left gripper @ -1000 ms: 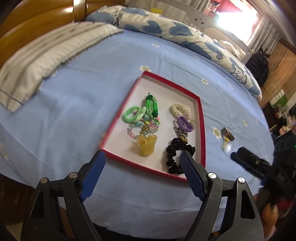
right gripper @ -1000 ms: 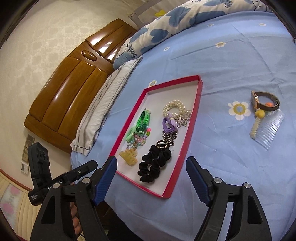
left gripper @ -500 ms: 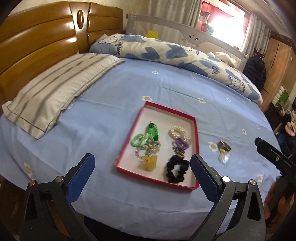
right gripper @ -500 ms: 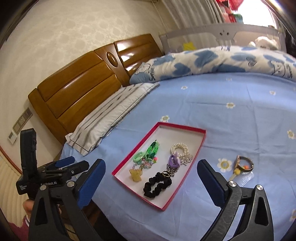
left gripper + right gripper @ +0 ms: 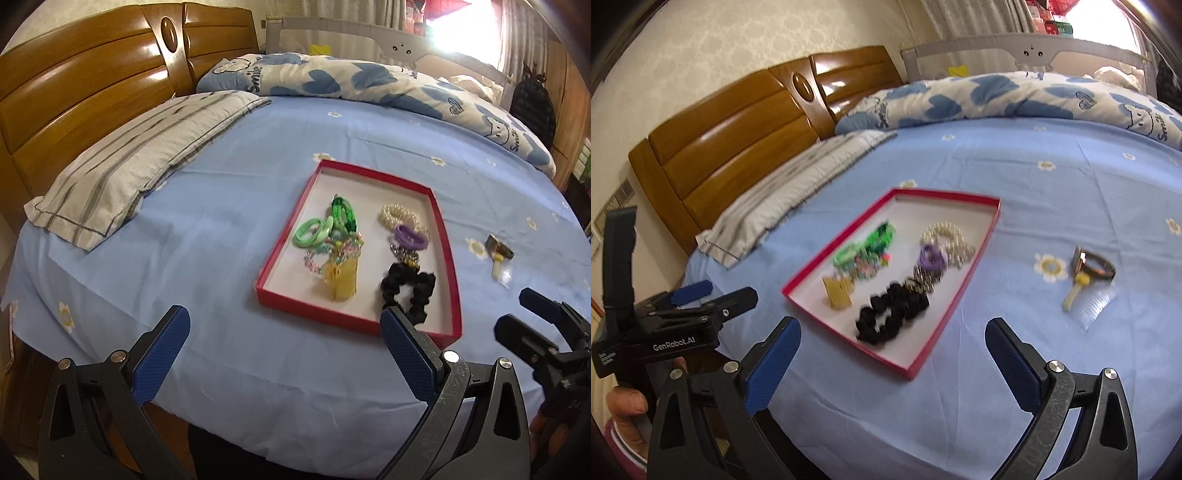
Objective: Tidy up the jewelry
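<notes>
A red-rimmed tray (image 5: 284,236) (image 5: 988,225) lies on the blue bedsheet. In it are a black scrunchie (image 5: 408,286) (image 5: 892,314), a yellow hair claw (image 5: 341,278) (image 5: 837,293), green hair ties (image 5: 314,230), a pearl bracelet (image 5: 399,214) (image 5: 942,232), a purple tie (image 5: 410,236) and beads. A brown watch (image 5: 1093,264) (image 5: 498,249) and a clear comb (image 5: 1097,306) lie on the sheet right of the tray. My left gripper (image 5: 284,354) is open and empty, near the tray's front edge. My right gripper (image 5: 892,358) is open and empty, in front of the tray.
A striped pillow (image 5: 144,158) lies at the left by the wooden headboard (image 5: 74,85). A blue heart-print quilt (image 5: 369,81) lies along the far side by a grey bed rail (image 5: 1034,48). The bed's front edge is just below the grippers.
Both grippers have pulled back and tilted up from the tray, so more of the bed and headboard shows. Both stay open and empty. The jewelry has not moved.
</notes>
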A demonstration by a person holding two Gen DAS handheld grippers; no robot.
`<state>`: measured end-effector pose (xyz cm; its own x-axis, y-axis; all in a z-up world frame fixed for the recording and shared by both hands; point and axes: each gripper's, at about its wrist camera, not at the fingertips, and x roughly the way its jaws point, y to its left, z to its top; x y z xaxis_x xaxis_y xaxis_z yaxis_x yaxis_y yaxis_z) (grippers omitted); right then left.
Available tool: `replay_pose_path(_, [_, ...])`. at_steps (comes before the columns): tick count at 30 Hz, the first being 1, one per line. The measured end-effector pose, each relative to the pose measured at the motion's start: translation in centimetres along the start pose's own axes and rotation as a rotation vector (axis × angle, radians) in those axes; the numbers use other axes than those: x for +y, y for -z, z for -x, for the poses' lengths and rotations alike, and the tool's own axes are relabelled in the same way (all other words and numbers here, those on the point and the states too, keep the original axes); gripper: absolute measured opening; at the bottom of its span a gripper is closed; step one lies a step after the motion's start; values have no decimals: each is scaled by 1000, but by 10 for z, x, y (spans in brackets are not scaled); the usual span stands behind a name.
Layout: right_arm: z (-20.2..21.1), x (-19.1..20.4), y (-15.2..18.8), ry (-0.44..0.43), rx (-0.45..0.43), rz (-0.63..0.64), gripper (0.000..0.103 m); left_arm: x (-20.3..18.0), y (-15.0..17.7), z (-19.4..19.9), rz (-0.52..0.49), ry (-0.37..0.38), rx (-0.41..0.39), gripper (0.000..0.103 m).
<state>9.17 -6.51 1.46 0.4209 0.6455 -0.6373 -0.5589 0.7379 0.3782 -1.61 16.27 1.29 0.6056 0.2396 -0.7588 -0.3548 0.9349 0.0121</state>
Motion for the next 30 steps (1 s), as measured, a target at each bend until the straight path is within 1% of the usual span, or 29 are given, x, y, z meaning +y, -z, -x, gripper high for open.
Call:
replay_pose_path(4, [-11,-1,12,15,23,6,101,0,6,-6,-3,-16,2,103])
replay_pose_path(10, [-20,-2,20,27,41,8,101,-2,12,-9,-11,-38,7,103])
replay_pose_path(16, [-26,-1,22,28,62,10,101,-5,14,-8,-18,-41,6,103])
replay_pose_path(30, [-26,0,20,31,66,4,101,-6,15,-8,-20,-32,10,103])
